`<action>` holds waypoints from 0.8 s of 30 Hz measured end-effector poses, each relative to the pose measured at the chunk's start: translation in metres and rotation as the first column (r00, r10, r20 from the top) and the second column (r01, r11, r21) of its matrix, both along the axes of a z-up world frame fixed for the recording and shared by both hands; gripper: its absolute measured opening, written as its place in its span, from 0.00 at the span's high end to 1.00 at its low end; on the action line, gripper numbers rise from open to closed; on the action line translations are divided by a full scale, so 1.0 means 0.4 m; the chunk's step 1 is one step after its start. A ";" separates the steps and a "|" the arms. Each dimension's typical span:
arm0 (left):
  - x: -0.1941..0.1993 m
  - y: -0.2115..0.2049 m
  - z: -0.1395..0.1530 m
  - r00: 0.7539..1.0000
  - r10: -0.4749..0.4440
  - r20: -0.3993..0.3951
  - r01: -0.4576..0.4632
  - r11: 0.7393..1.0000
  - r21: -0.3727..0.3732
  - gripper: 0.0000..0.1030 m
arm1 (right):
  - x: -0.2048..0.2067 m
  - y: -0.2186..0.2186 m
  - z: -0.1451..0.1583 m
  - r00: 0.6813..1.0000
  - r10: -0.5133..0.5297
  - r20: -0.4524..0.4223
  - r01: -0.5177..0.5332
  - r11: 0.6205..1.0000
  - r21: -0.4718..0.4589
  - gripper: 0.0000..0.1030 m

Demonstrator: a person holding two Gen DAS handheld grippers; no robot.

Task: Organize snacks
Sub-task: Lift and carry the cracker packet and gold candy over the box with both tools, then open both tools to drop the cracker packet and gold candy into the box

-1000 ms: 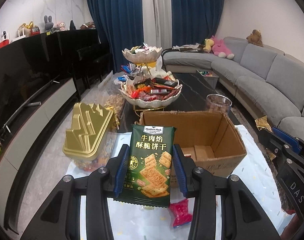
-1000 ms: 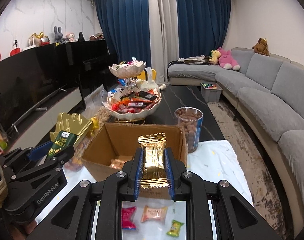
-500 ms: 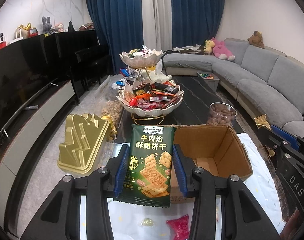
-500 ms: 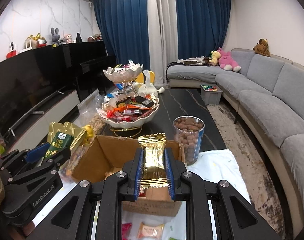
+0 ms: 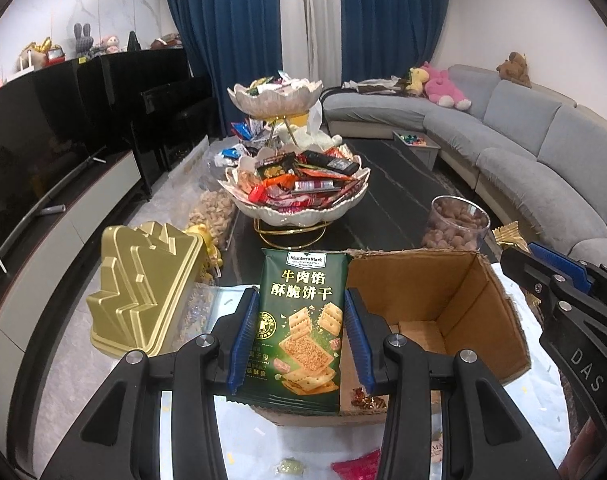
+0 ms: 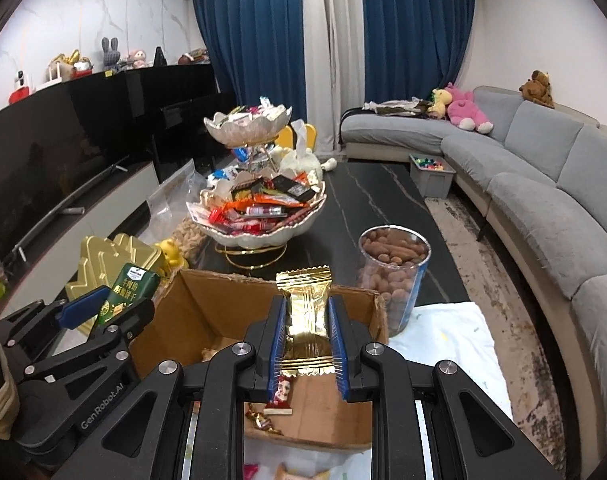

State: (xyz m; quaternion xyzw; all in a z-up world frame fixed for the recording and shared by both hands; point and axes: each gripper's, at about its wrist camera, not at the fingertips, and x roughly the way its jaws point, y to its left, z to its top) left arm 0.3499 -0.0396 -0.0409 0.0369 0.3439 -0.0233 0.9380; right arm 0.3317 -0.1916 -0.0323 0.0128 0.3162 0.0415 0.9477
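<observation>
My left gripper (image 5: 299,340) is shut on a green biscuit packet (image 5: 301,320), held upright just left of the open cardboard box (image 5: 483,300). My right gripper (image 6: 305,340) is shut on a gold foil snack packet (image 6: 306,312), held above the near side of the same box (image 6: 207,312). A few small wrapped candies (image 6: 279,396) lie on the box floor. The left gripper with its green packet (image 6: 127,294) shows at the left of the right wrist view. The right gripper (image 5: 559,276) shows at the right of the left wrist view.
A two-tier white bowl stand (image 5: 295,204) full of snacks stands behind the box on the dark table. A clear jar of nuts (image 6: 391,276) sits right of the box. A gold ridged lid (image 5: 143,292) is on the left. Loose candies (image 5: 355,468) lie on the white cloth.
Both grippers have risen and come forward, so the box now sits lower and nearer in both views. Each keeps hold of its packet.
</observation>
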 end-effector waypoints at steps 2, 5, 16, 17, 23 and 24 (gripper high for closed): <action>0.011 0.003 -0.012 1.000 0.000 -0.013 0.000 1.000 -0.006 0.59 | 0.012 0.003 -0.007 1.000 0.004 -0.009 -0.004 1.000 0.000 0.78; 0.022 0.005 -0.029 0.999 -0.001 -0.032 0.001 1.000 -0.011 0.59 | 0.033 0.010 -0.027 0.999 0.019 -0.041 -0.019 1.000 -0.001 0.78; 0.034 -0.005 -0.069 0.997 -0.012 -0.078 0.011 1.000 -0.023 0.57 | 0.057 0.003 -0.058 0.995 0.048 -0.086 -0.047 0.999 0.006 0.78; 0.030 -0.004 -0.069 0.997 -0.005 -0.074 0.003 1.000 -0.026 0.55 | 0.056 0.003 -0.056 0.995 0.053 -0.084 -0.053 0.999 0.003 0.77; 0.017 0.010 -0.055 0.998 0.021 -0.063 -0.022 1.000 -0.020 0.33 | 0.041 0.001 -0.040 0.997 0.041 -0.063 -0.042 0.999 -0.015 0.44; 0.016 0.012 -0.054 0.998 0.025 -0.064 -0.027 1.000 -0.017 0.30 | 0.038 0.001 -0.038 0.998 0.033 -0.061 -0.035 0.999 -0.021 0.40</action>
